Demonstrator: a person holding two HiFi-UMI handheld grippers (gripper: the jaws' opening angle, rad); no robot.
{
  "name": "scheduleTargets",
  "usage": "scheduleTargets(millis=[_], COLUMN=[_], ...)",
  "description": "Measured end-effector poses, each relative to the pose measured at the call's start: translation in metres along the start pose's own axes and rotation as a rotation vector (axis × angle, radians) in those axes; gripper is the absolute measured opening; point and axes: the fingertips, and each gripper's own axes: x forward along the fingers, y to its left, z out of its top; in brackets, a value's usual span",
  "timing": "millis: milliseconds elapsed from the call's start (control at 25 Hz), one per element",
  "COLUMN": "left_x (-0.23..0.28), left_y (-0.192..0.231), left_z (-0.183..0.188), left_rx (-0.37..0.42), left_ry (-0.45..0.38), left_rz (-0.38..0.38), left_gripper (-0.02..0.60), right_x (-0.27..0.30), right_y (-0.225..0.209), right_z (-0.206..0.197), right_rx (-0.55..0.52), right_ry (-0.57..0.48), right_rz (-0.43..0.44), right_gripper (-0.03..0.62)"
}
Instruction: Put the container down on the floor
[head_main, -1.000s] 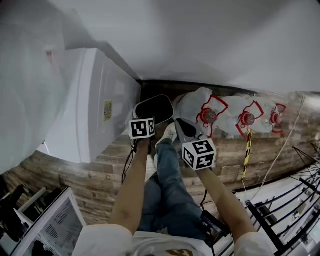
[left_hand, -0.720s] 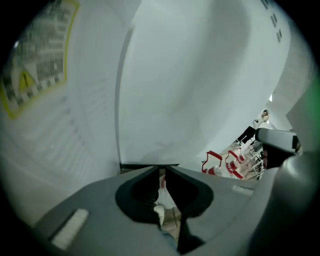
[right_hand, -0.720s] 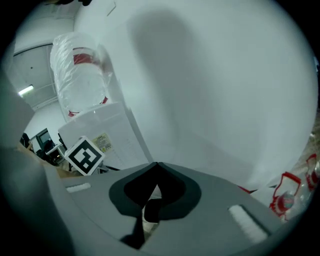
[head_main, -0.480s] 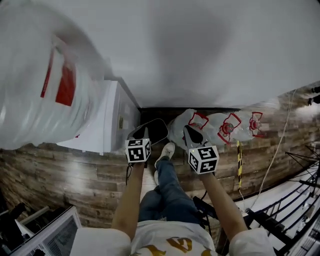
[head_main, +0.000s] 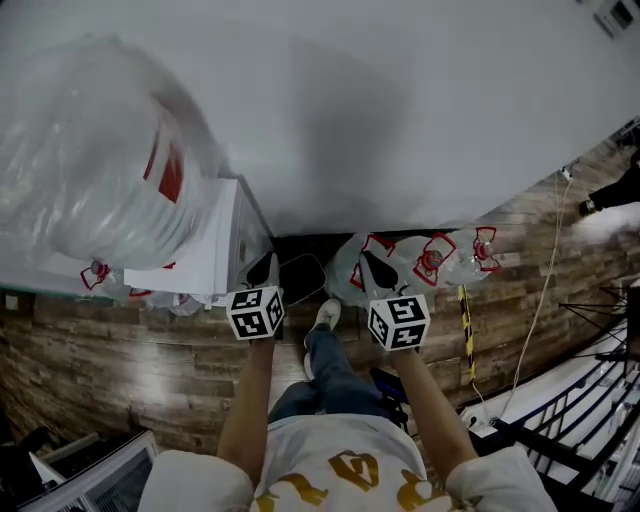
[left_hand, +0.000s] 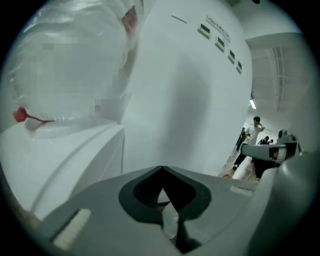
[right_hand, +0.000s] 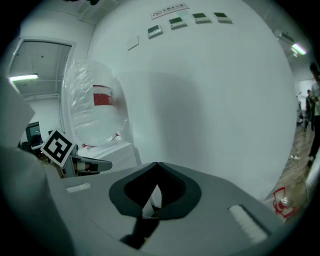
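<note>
A plain white wall (head_main: 400, 100) fills the upper half of the head view, and a wood-plank floor (head_main: 120, 370) runs below it. At the left a large plastic-wrapped container (head_main: 100, 170) with a red label rests on top of a white cabinet (head_main: 215, 260), up off the floor and well apart from both tools. Along the foot of the wall to the right, a row of smaller bagged containers (head_main: 430, 260) with red rings lies on the floor. A dark bin (head_main: 300, 275) with a pale rim sits on the floor between the cabinet and that row, just beyond the person's shoe (head_main: 325, 313).

The left hand-held gripper (head_main: 262, 272) is clenched, its jaw tips meeting with nothing between them, and it points toward the wall beside the cabinet. The right hand-held gripper (head_main: 375, 270) is likewise clenched and empty, held level with the left one.
</note>
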Motion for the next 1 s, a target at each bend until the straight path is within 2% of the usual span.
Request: scheduleTargets(millis=[120, 400, 680, 1000], left_x=[-0.024, -0.085, -0.112, -0.117], left_y=[-0.014, -0.046, -0.068, -0.081], left_z=[0.024, 0.062, 0.084, 0.084], left_rx=[0.019, 0.126, 0.115, 0.121], left_ry=[-0.049, -0.133, -0.207, -0.213], left_rz=[-0.027, -0.056, -0.08, -0.099], left_gripper=[0.002, 0.002, 0.002, 0.002], right_x=[-0.018, -0.062, -0.09, -0.1], right_y=[0.007, 0.021, 0.027, 0.03], right_z=[0.015, 0.042, 0.062, 0.061], right_rx=[-0.027, -0.058, -0.06, -0.051], right_ry=[-0.027, -0.088, -0.148, -0.153], right_rz=[0.002, -0.001, -0.006, -0.003], right_gripper=[0.023, 0.023, 0.023, 0.023])
